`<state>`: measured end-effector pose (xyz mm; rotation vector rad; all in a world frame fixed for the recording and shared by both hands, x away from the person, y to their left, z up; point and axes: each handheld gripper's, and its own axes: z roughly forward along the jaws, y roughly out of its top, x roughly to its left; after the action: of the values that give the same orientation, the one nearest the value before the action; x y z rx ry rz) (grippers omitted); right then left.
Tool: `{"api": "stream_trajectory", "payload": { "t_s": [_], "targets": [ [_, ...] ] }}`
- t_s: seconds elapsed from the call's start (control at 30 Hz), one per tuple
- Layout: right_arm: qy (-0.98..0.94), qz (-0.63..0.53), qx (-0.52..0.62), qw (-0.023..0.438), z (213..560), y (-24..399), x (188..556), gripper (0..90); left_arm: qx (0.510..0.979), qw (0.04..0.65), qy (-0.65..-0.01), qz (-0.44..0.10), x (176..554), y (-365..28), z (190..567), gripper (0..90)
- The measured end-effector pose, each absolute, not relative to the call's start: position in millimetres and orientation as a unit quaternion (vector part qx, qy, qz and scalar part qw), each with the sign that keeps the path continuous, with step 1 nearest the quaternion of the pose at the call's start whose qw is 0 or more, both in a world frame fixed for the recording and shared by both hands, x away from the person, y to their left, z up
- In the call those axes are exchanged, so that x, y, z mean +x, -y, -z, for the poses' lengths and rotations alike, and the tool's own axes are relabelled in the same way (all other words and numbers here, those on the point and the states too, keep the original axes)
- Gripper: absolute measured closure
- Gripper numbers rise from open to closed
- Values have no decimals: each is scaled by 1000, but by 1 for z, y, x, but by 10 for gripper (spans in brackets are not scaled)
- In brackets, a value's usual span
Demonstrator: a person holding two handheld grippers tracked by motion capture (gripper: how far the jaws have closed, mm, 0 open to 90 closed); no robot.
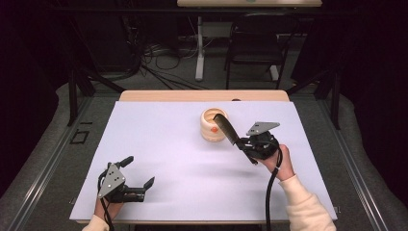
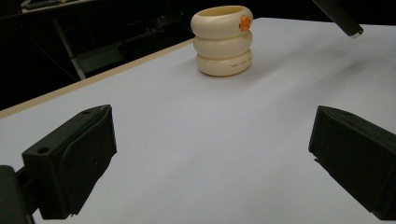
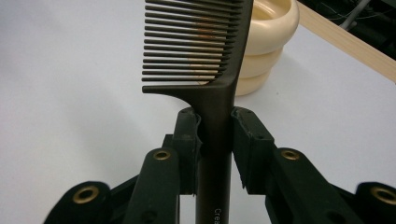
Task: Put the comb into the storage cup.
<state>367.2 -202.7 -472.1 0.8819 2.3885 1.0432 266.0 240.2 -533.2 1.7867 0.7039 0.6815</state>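
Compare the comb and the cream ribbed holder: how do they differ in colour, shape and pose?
The comb is dark, flat and toothed; the holder is cream, round and stacked in three bulging rings. The comb is clamped by its handle in the right hand-held gripper, off the table; the holder stands upright on the white table, untouched. Both look like smooth plastic.

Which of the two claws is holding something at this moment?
The right claw: its pads clamp the handle of the dark comb near the cream holder. The left claw stands open.
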Motion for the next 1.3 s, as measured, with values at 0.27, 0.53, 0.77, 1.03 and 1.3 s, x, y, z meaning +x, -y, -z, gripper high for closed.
{"api": "stream_trajectory", "payload": {
  "t_s": [0.27, 0.53, 0.77, 1.03, 1.3],
  "targets": [
    [-851, -374, 313, 195, 468, 198, 372, 722, 748, 522, -295, -284, 267, -240, 534, 8],
    [-850, -375, 310, 203, 459, 194, 376, 721, 747, 523, -295, -284, 267, -240, 534, 9],
    [-851, -371, 312, 203, 453, 193, 383, 721, 746, 524, -296, -285, 267, -240, 534, 9],
    [-853, -361, 313, 207, 445, 191, 391, 721, 746, 524, -295, -285, 267, -240, 534, 9],
    [-855, -357, 312, 211, 439, 187, 399, 721, 746, 524, -295, -285, 267, -240, 534, 10]
  ]
}}
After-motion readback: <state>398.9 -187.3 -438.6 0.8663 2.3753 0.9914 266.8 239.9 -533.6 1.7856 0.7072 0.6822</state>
